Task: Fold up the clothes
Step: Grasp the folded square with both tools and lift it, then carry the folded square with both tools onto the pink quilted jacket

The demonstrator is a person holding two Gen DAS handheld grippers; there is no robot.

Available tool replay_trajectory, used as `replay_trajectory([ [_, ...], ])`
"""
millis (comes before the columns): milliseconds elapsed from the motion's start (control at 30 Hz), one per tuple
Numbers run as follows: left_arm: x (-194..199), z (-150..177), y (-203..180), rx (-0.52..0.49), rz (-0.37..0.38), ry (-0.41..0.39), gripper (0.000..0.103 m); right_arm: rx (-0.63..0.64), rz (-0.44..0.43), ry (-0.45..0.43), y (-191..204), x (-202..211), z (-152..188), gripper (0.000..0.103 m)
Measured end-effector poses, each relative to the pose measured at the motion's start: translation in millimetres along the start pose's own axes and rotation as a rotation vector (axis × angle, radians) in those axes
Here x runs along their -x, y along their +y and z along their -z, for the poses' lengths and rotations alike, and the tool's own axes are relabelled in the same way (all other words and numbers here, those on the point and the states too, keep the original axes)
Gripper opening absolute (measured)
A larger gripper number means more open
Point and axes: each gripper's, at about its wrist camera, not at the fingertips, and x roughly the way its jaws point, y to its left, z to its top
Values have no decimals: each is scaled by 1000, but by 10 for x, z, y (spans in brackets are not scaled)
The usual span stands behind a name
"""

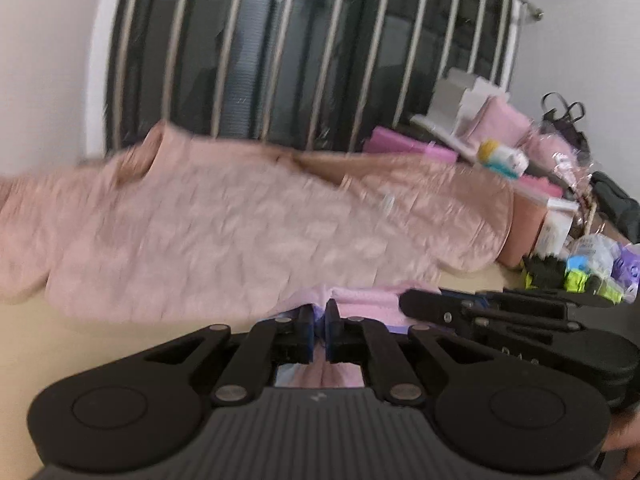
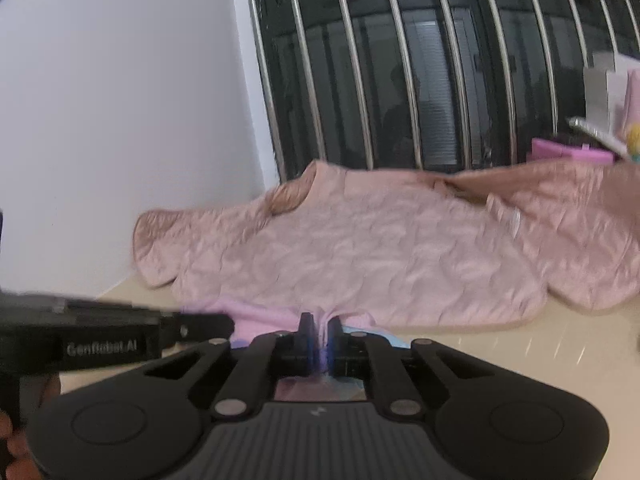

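Observation:
A small pink garment [image 1: 360, 300] with a light blue part is pinched in both grippers and held just above the beige table. My left gripper [image 1: 320, 328] is shut on its edge; the garment also shows in the right wrist view [image 2: 256, 314], where my right gripper [image 2: 318, 336] is shut on it too. The two grippers sit side by side, close together. The right gripper shows in the left wrist view [image 1: 500, 316]; the left one shows in the right wrist view [image 2: 120, 336]. Behind lies a quilted pale pink jacket [image 1: 224, 232], spread flat [image 2: 380, 256].
The beige table [image 1: 60, 328] ends at a white wall [image 2: 120, 120] on the left and a window with metal bars [image 1: 300, 48] behind. At the right stands clutter: pink boxes [image 1: 412, 146], a pink folded stack [image 1: 508, 120], packets and bags [image 1: 580, 256].

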Motion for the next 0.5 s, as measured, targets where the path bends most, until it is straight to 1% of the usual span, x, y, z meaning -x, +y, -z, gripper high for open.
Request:
replay_trajectory([
  [100, -137, -240, -63, -30, 11, -4, 4, 12, 26, -34, -64, 9, -186, 6],
  [200, -162, -221, -109, -43, 26, 14, 4, 20, 37, -36, -129, 11, -292, 6],
  [233, -138, -137, -117, -44, 30, 26, 4, 25, 35, -26, -140, 14, -284, 6],
  [267, -99, 19, -117, -34, 36, 51, 4, 28, 28, -10, -149, 20, -242, 6],
  [333, -62, 361, -96, -10, 46, 115, 4, 19, -2, 60, -158, 45, -28, 6],
  [400, -86, 709, -68, 17, 41, 194, 4, 10, -34, 161, -148, 38, 281, 6],
  [433, -73, 815, -45, 29, 40, 216, 8, 14, -43, 207, -128, 35, 407, 8],
  [467, -4, 874, -13, 39, 44, 210, 18, 27, -45, 235, -98, 56, 496, 14],
  [500, 85, 873, 21, 40, 46, 206, 28, 29, -43, 229, -94, 128, 511, 18],
])
